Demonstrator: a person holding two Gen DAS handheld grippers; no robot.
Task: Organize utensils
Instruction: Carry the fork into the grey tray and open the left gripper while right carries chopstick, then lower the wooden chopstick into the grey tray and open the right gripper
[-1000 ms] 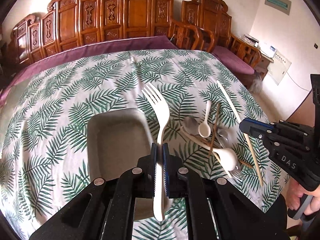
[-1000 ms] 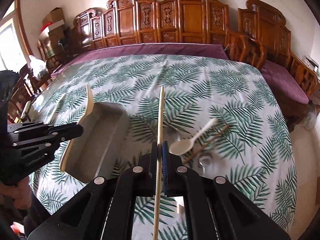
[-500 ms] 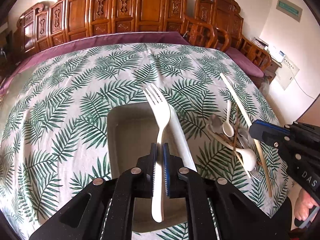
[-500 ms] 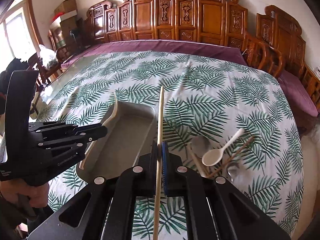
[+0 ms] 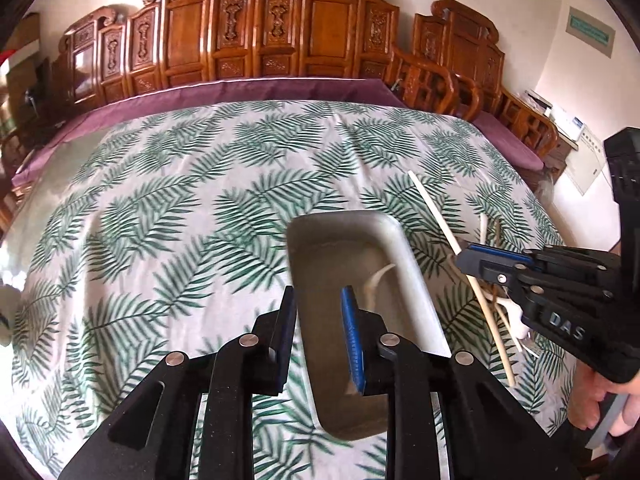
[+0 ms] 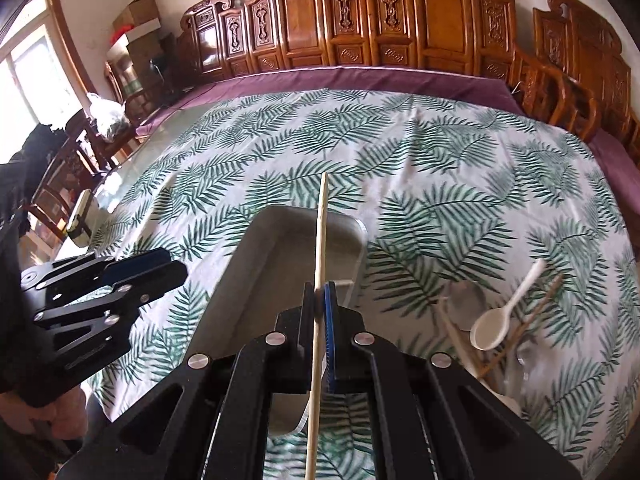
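Left claw (image 5: 318, 312) released, jaws just been opening, nothing between them; it hangs over the near left rim of the grey tray (image 5: 404, 256); white fork (image 5: 376, 282) blurred inside the tray, just right of the claw's blue pad. Right claw (image 6: 320, 304) clenched on a pale chopstick (image 6: 322, 232), over the tray's right side. Remaining utensils, white spoon (image 6: 492, 328) among them, lie heaped on the leaf-print tabletop (image 6: 440, 184) right of the tray.
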